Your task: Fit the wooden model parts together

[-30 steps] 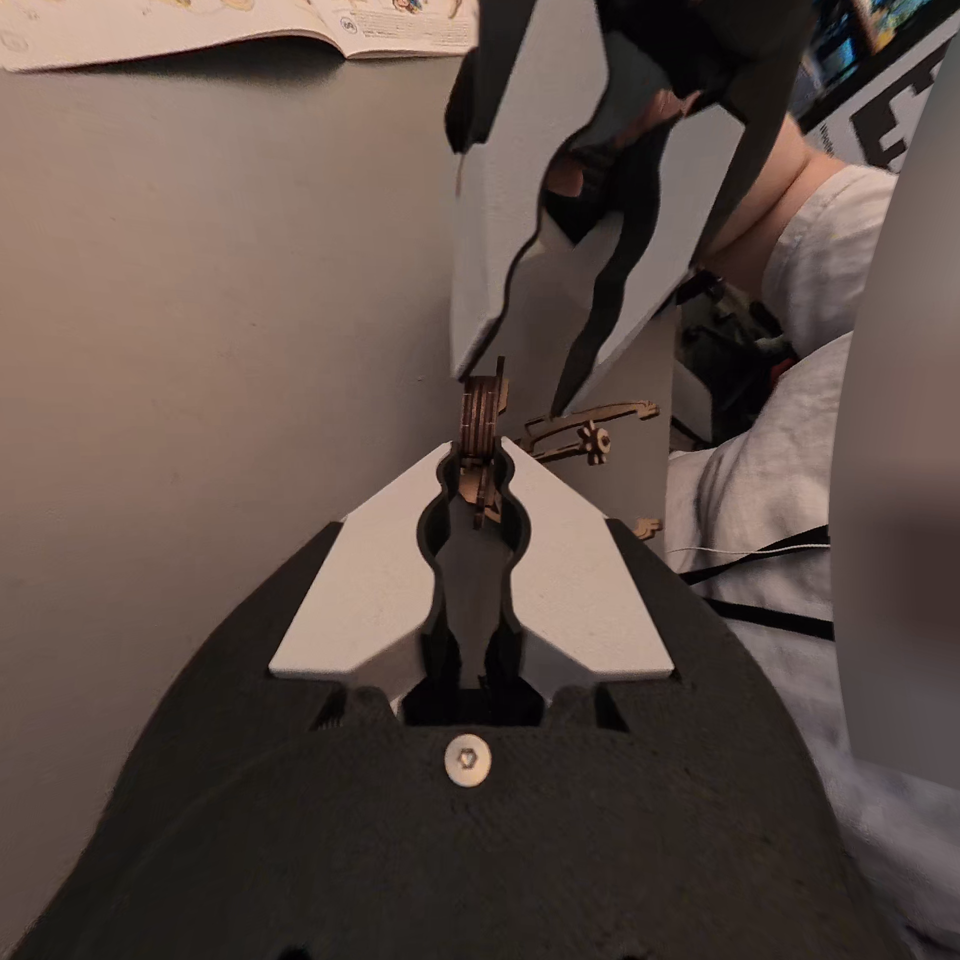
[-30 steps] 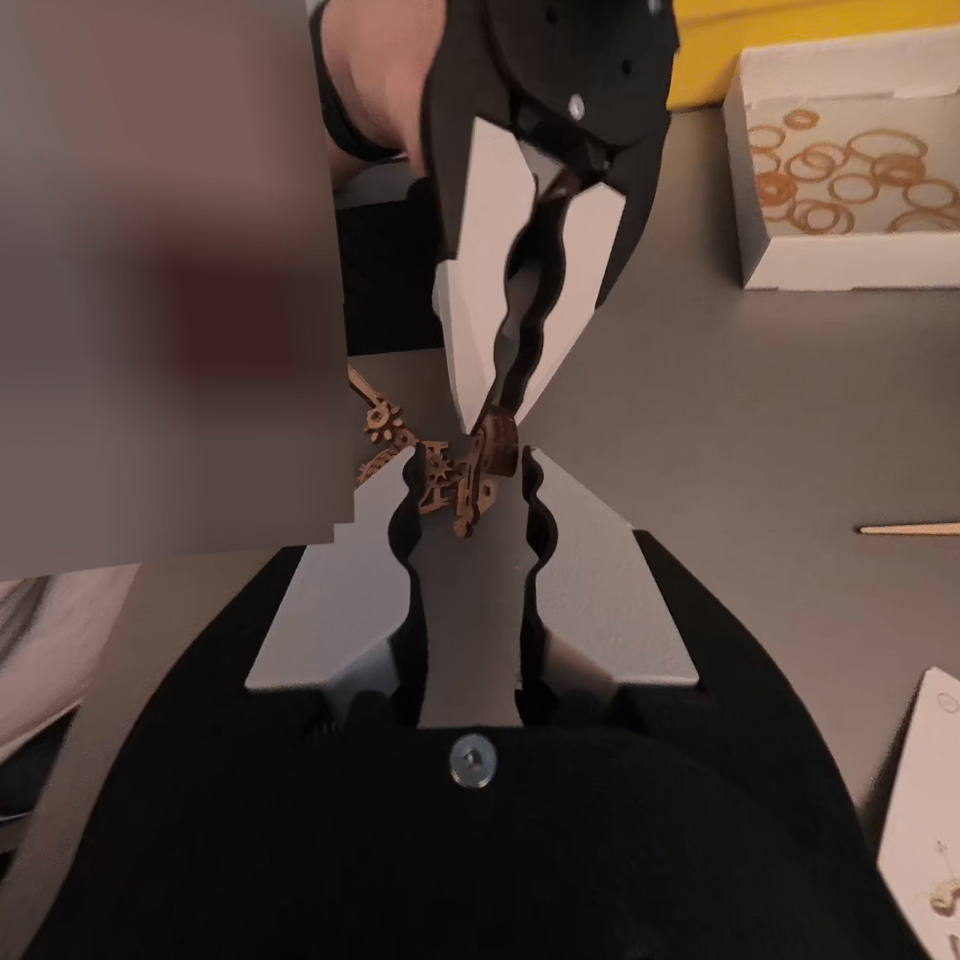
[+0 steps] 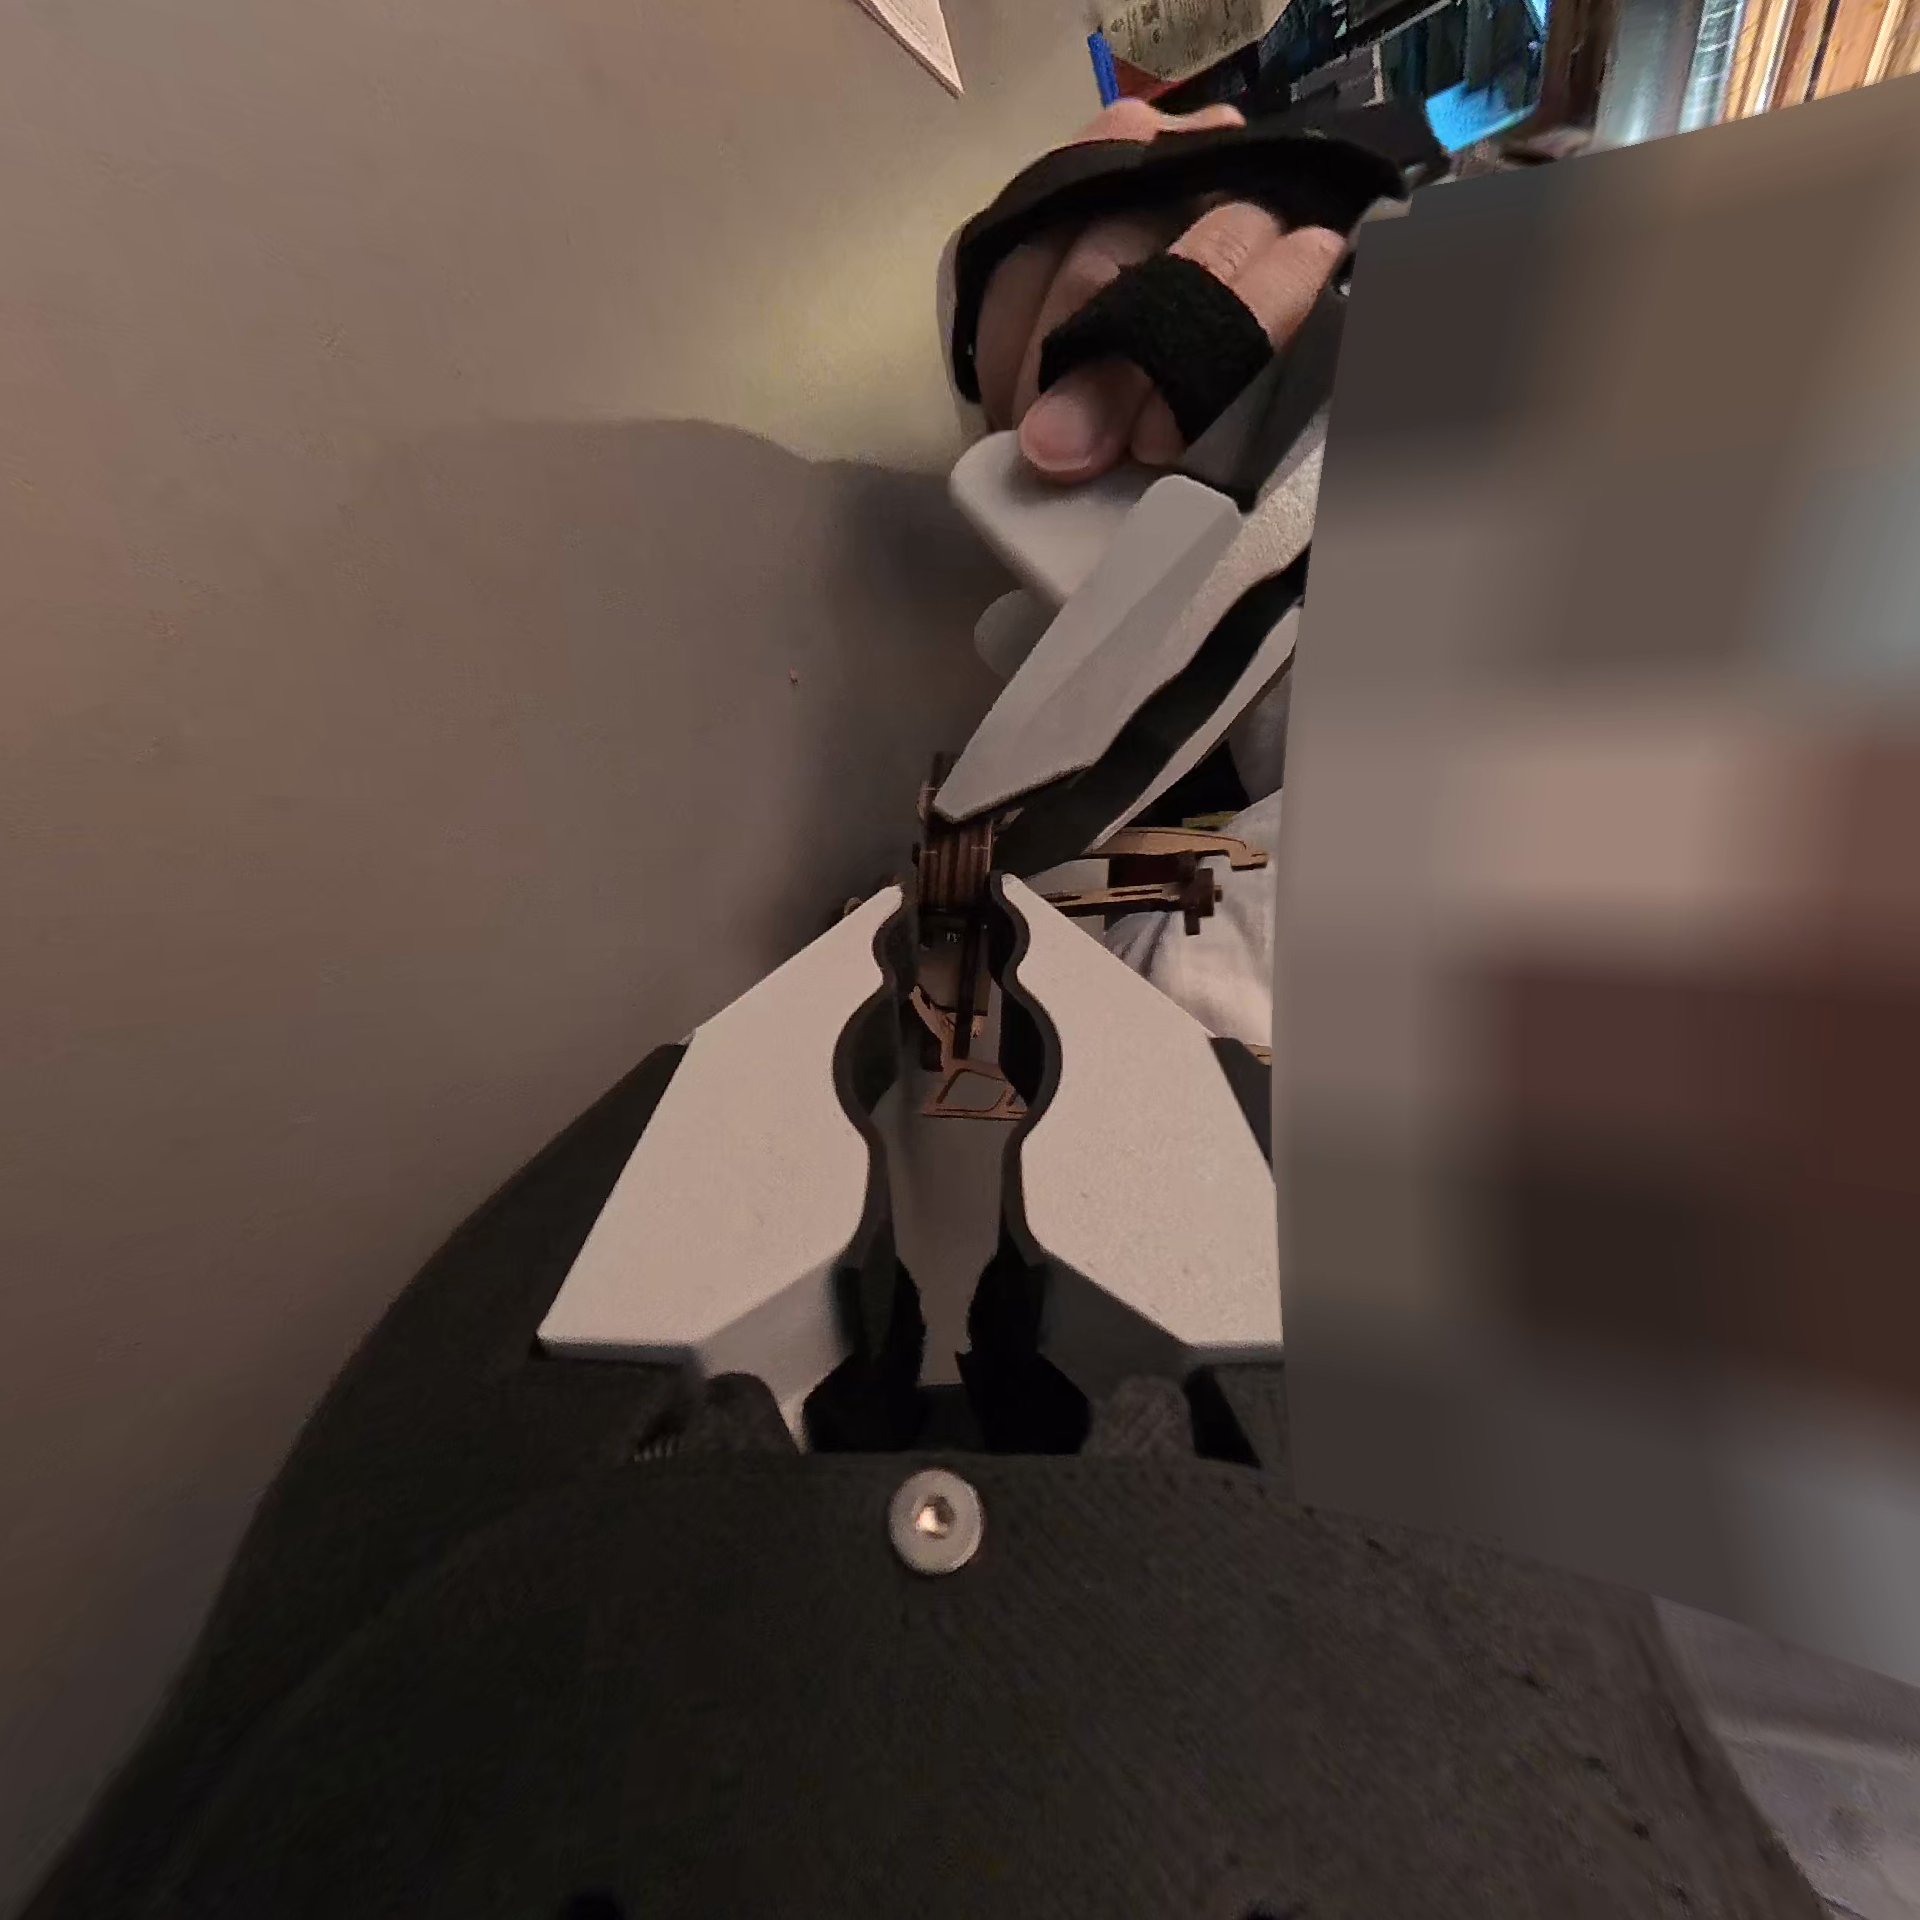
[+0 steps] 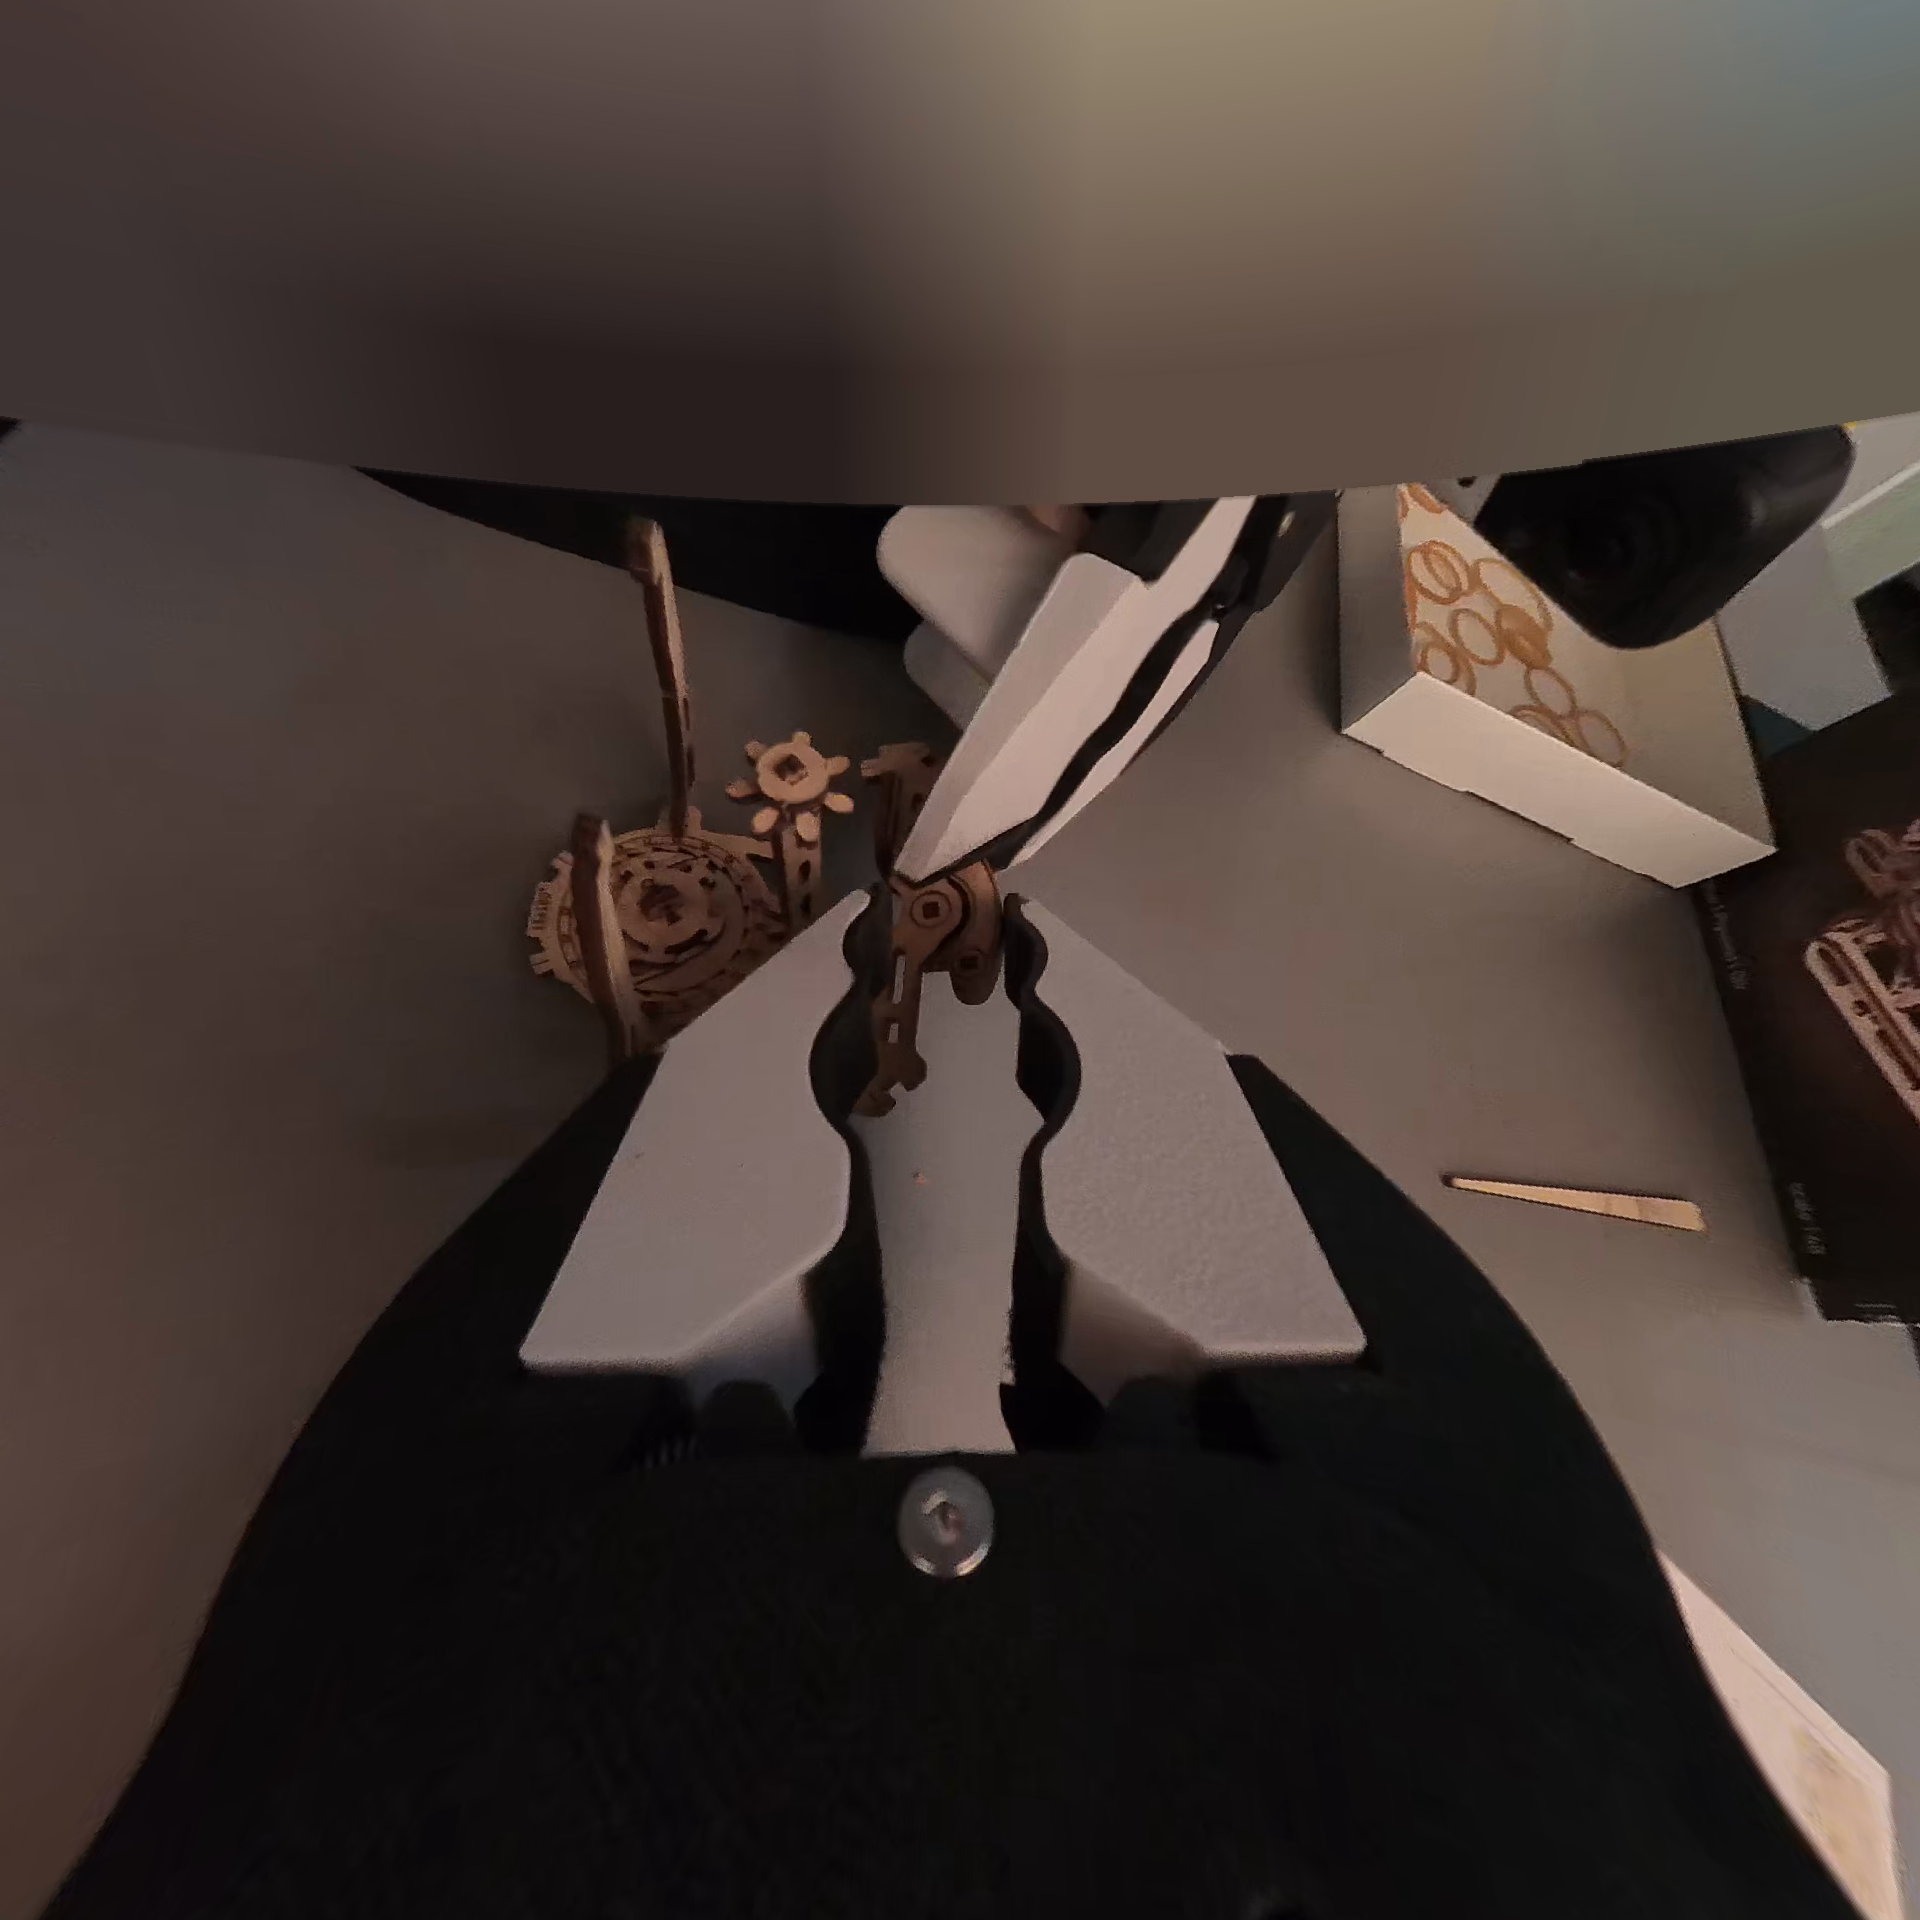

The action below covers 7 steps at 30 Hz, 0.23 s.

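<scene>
**Both claws closed on one small wooden sub-assembly, tip to tip**

The left gripper [image 3: 961, 899] has its jaws drawn in on a layered wooden part [image 3: 954, 868], a stack of thin plywood discs seen edge-on, with a slotted wooden strip [image 3: 971, 1091] hanging below between the fingers. The right gripper [image 4: 940, 914] clamps the same cluster from the opposite side; in its own view the part appears face-on as a rounded plate [image 4: 951, 930] with a square hole, and a notched wooden arm [image 4: 894, 1023] trails down from it. Each claw's tip appears in the other's view, meeting at the workpiece, so the piece is held off the grey table [image 4: 1299, 1039] rather than resting on it. This opposed grip probably lets one claw steady the stack while the other presses or aligns a mating piece; which role each plays cannot be told.

Behind, on the table, stands a partly built geared model [image 4: 644, 925] with an upright strip, and a loose cog [image 4: 792, 774] is beside it. A white box of wooden rings [image 4: 1507, 675], a dark booklet [image 4: 1839, 1039] and a thin wooden stick [image 4: 1574, 1205] are well apart to the right, likely stock for later steps. A hand [image 3: 1132, 343] with a black strap grips the right tool's handle.
</scene>
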### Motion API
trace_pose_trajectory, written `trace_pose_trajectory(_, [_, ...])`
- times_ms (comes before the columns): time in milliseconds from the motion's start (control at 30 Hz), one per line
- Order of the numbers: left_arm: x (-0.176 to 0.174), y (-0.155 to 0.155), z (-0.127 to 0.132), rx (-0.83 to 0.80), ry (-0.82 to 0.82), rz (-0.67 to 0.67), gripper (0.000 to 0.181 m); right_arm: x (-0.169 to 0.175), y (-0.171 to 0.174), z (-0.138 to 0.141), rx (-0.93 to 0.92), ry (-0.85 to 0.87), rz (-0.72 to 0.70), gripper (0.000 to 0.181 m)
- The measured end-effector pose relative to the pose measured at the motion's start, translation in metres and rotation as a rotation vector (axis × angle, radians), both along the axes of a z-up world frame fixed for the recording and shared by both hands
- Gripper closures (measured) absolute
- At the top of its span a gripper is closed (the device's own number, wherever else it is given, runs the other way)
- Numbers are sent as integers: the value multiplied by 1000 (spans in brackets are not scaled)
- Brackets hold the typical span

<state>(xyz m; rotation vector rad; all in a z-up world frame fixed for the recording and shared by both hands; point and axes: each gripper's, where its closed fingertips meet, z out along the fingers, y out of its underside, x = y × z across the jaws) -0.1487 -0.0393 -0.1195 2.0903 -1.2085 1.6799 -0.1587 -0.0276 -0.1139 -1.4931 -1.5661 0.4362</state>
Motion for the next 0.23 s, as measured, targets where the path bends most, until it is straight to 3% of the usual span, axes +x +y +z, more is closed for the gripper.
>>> trace_pose_trajectory(33, [0,1,-1,-10,1,4,171,0,0,-1,16,-12,-4,162])
trace_pose_trajectory(233, [-1,0,-1,-27,2,3,172,4,2,-2,89,-46,-16,152])
